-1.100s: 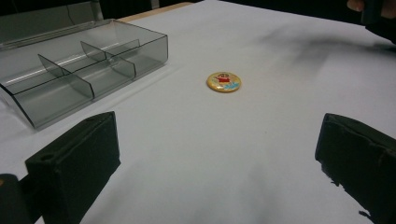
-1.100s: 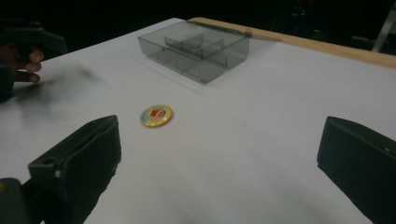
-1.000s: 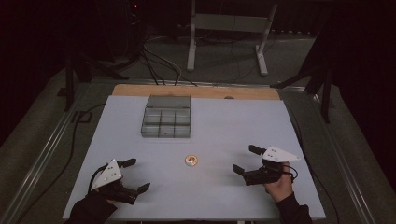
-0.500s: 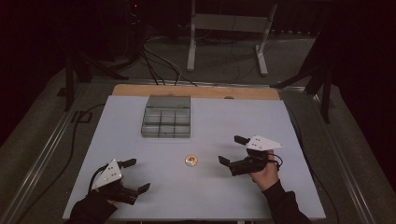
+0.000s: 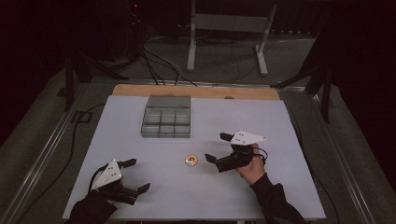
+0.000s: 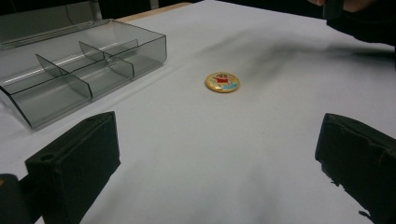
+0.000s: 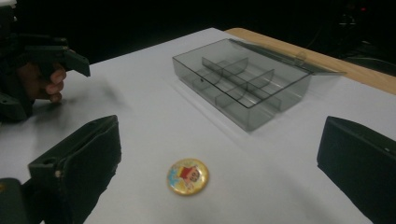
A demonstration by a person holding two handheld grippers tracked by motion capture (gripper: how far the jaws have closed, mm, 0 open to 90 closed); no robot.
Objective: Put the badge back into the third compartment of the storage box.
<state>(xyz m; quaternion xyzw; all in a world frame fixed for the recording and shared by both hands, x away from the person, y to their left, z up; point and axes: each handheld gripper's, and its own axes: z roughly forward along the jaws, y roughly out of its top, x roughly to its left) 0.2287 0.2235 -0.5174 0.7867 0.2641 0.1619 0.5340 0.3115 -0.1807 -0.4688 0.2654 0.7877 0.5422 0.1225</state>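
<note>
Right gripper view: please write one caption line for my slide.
Open right gripper approaches a round yellow badge on the white table, near an empty divided box.

badge [image 7: 188,176] between spread fingers [image 7: 88,154]

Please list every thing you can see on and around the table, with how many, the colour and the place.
badge: one, round, yellow with a red picture, flat on the table's front middle.
box: one, clear grey, open, with dividers, behind the badge.
table: one, white top, wooden strip at the far edge.
metal stand: one, grey, on the floor beyond the table.
left gripper: one, black, open, front left.
right gripper: one, black, open, just right of the badge.
</note>
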